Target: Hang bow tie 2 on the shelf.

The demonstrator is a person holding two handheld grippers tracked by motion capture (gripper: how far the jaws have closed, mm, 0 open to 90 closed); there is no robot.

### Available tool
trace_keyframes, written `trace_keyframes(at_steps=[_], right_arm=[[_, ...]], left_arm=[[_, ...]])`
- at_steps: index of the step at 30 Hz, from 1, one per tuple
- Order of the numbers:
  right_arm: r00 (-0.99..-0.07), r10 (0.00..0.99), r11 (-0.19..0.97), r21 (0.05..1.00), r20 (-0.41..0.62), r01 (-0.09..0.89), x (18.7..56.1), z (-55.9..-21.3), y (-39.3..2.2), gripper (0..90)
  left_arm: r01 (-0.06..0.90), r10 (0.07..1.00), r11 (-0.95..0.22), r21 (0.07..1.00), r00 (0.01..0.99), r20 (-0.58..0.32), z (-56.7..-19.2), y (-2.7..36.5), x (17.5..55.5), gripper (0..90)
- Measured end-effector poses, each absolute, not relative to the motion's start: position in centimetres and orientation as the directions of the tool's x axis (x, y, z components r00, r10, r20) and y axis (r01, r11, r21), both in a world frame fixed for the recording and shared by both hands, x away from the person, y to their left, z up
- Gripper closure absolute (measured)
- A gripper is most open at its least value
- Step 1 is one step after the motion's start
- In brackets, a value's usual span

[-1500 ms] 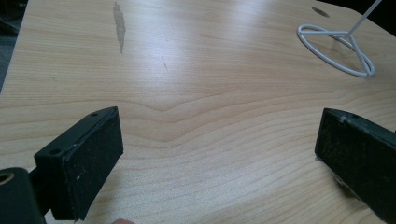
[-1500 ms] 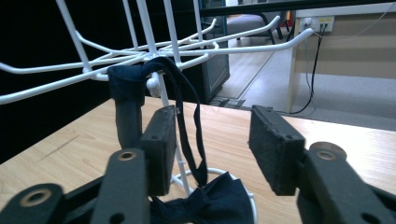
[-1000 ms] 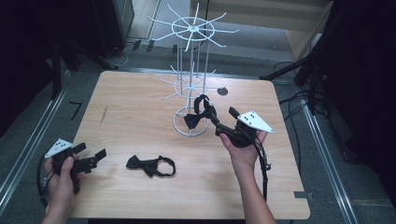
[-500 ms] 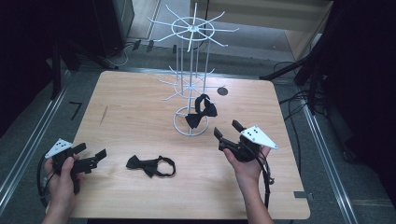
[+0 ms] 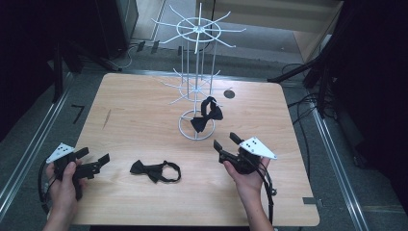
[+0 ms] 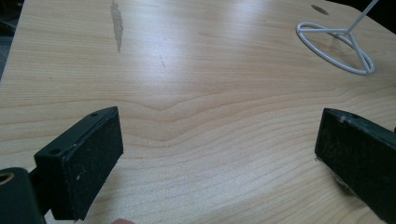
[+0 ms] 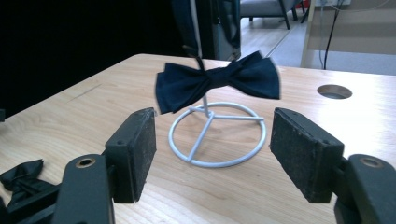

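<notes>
A black bow tie (image 5: 206,115) (image 7: 217,84) hangs by its strap from a low arm of the white wire rack (image 5: 197,86), above the rack's ring base (image 7: 217,135). A second black bow tie (image 5: 155,171) (image 7: 21,179) lies flat on the table toward the front. My right gripper (image 5: 225,140) (image 7: 212,149) is open and holds nothing, a short way in front of the hanging tie and pointing at it. Near the front left corner my left gripper (image 5: 94,156) (image 6: 219,154) is open over bare wood, left of the lying tie.
The wooden table (image 5: 134,110) has a round cable hole (image 5: 229,94) at the back right and a dark scuff (image 6: 116,23) on the left. The ring base (image 6: 336,49) stands mid-table. Dark floor, rails and cables surround the table.
My right gripper has let go of the bow tie at the rack and drawn back toward the table's front. The tie now hangs on the rack. The left gripper stayed put.
</notes>
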State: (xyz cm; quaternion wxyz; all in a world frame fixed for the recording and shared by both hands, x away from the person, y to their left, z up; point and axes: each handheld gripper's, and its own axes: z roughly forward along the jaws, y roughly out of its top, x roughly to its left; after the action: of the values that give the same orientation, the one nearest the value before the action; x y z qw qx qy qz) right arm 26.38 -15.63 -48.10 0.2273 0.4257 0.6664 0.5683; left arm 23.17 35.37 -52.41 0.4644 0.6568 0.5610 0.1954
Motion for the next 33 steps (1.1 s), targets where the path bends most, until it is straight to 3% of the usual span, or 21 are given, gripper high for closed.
trace_keyframes(at_steps=[33], right_arm=[[-0.608, 0.771, 0.087, 0.914, 0.190, 0.396, 25.6, -50.9, -11.1, 37.5]], left_arm=[[0.556, 0.918, 0.059, 0.829, 0.295, -0.264, -52.4, 35.4, 23.2, 1.4]])
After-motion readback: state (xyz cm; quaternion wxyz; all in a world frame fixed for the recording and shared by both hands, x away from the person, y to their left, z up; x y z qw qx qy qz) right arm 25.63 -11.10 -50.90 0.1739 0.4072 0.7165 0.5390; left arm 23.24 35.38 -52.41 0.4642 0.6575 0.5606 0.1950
